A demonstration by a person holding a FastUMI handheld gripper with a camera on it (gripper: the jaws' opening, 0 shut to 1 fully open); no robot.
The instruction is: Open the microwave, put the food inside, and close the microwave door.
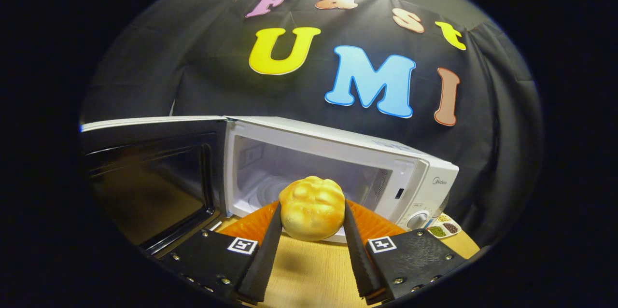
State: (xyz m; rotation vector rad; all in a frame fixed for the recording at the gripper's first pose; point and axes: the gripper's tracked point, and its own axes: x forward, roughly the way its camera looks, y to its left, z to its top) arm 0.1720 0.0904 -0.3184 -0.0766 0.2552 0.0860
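Observation:
A golden bread bun (pixel 312 209) sits between my two fingers, and my gripper (pixel 311 216) is shut on it, holding it above the wooden table. Just beyond the bun stands the white microwave (pixel 338 146), its cavity (pixel 289 173) lit and open. Its dark glass door (pixel 154 177) is swung wide to the left of my fingers. An orange plate (pixel 374 225) lies on the table under and behind the bun, in front of the microwave's mouth.
The microwave's control panel with a round dial (pixel 419 218) is on its right end. A small white dish with several compartments of coloured bits (pixel 445 228) sits by that corner. The wooden tabletop (pixel 309 269) runs beneath my fingers.

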